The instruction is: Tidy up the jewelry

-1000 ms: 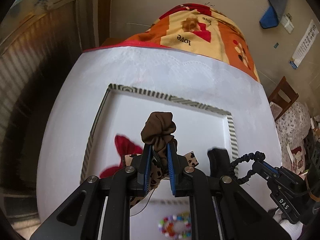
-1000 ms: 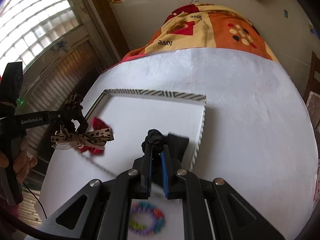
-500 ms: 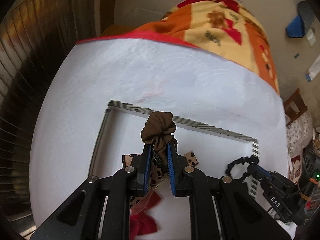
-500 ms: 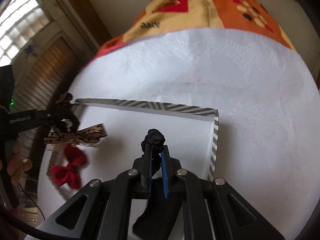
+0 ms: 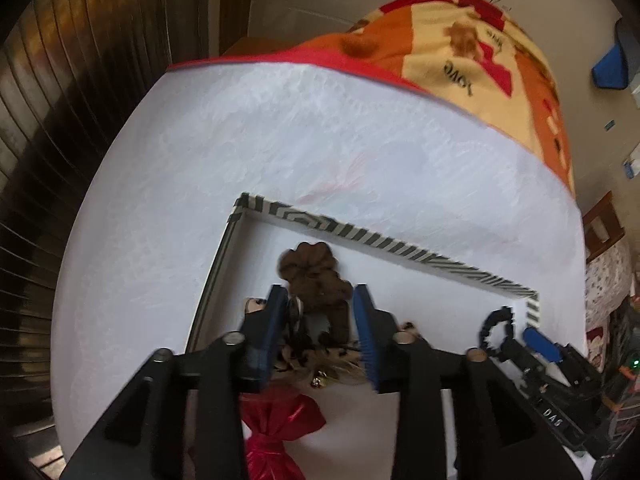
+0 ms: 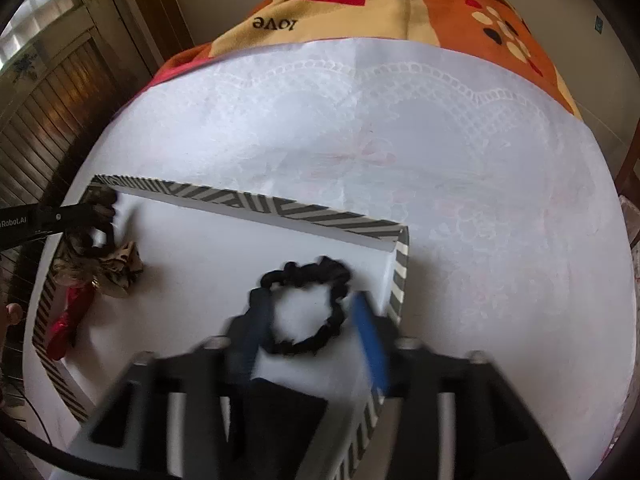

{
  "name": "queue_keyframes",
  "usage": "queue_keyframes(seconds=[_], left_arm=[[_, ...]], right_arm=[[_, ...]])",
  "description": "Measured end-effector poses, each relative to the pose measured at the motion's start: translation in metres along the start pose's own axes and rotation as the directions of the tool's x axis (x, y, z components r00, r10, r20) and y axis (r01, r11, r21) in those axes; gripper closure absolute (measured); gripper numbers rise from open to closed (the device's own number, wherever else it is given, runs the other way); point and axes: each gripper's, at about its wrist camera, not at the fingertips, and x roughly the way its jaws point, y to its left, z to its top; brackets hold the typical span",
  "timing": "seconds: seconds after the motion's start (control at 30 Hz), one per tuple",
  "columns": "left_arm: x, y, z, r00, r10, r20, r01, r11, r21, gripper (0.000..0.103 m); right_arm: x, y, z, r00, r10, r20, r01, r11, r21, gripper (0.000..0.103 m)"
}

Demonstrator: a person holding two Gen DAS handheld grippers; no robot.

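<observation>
A shallow white box with a striped rim (image 5: 384, 240) (image 6: 336, 216) sits on the white tablecloth. My left gripper (image 5: 318, 300) is open in the box's far left corner; a brown scrunchie (image 5: 312, 276) with a leopard-print bow (image 5: 320, 354) lies between its fingers. A red bow (image 5: 276, 436) (image 6: 68, 316) lies just nearer. My right gripper (image 6: 310, 302) is open over the box's right end, with a black scrunchie (image 6: 316, 308) lying on the box floor between its fingers. The left gripper (image 6: 96, 220) also shows in the right wrist view.
A white lace-patterned cloth (image 6: 460, 160) covers the table over an orange and yellow blanket (image 6: 360, 4). A dark wooden door (image 5: 80, 100) stands to the left. A wooden chair (image 5: 604, 220) stands to the right. A dark item (image 6: 288, 400) lies under the right gripper.
Both grippers moved forward and down into the box and opened. The brown scrunchie with its bow and the black scrunchie were let go and now lie in the box.
</observation>
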Motion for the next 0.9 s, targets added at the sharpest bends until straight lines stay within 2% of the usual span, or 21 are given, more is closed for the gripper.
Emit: queue_keyframes(seconds=[0.1, 0.23, 0.37, 0.47, 0.9], left_arm=[[-0.012, -0.001, 0.0, 1.0, 0.005, 0.023, -0.005, 1.0, 0.005, 0.081], [-0.029, -0.006, -0.009, 0.999, 0.021, 0.041, -0.023, 0.999, 0.034, 0.081], [-0.043, -0.017, -0.023, 0.994, 0.07, 0.079, -0.076, 0.994, 0.073, 0.081], [-0.049, -0.024, -0.036, 0.994, 0.072, 0.085, -0.08, 0.993, 0.088, 0.081], [-0.088, -0.044, -0.115, 0.982, 0.14, 0.125, -0.158, 0.977, 0.146, 0.081]], right_arm=[[-0.011, 0.0, -0.002, 0.999, 0.026, 0.025, -0.026, 1.0, 0.012, 0.049], [-0.03, 0.005, -0.008, 0.997, 0.059, 0.059, -0.06, 0.998, 0.017, 0.048], [-0.049, 0.012, -0.02, 0.994, 0.066, 0.086, -0.068, 0.998, 0.014, 0.046], [-0.063, 0.01, -0.029, 0.992, 0.08, 0.097, -0.084, 0.996, 0.04, 0.046], [-0.124, 0.018, -0.098, 0.988, 0.093, 0.126, -0.1, 0.993, 0.057, 0.042]])
